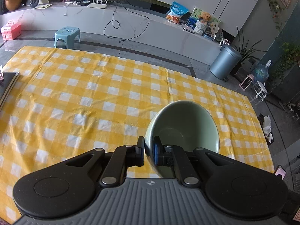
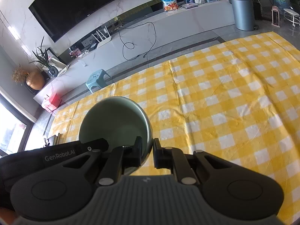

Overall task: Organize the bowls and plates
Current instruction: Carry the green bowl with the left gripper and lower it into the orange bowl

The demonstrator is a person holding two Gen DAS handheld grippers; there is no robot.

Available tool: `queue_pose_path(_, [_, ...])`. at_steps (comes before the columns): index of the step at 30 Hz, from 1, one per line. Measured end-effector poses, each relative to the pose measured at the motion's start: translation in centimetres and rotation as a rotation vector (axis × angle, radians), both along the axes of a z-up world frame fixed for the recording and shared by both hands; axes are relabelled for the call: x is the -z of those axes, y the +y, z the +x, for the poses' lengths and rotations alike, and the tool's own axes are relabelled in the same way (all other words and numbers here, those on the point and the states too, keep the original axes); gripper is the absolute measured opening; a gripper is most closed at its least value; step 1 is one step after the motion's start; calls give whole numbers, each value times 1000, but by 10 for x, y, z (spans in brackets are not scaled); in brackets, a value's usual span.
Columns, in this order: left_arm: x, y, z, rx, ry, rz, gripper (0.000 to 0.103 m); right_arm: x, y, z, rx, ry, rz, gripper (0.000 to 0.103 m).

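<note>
Yellow-and-white checked tablecloth over grey tiled floor, white marble ledge behind. Left gripper clamped on pale green bowl rim, held tilted above cloth. Right gripper pinching same bowl's opposite rim.

Left tool clamps green bowl's rim; above checkered tablecloth — tilted.

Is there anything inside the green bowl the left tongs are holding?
The green bowl looks empty apart from one finger of the left tongs clamped over its rim; that finger covers a strip of the inside wall.
</note>
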State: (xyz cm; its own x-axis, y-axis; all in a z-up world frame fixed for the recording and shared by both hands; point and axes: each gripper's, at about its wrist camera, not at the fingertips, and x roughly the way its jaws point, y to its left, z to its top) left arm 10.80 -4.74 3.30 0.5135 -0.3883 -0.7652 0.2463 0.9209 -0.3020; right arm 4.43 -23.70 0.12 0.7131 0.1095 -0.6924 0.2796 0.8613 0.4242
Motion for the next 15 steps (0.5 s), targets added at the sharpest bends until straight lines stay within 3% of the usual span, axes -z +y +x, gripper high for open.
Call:
queue_pose_path(7, [-6, 19, -44, -29, -16, -40, 10, -7, 15, -52, -2, -31, 22, 8])
queue_pose_path(15, [15, 34, -75, -44, 32, -41, 11, 6, 28, -84, -18, -1, -8, 7])
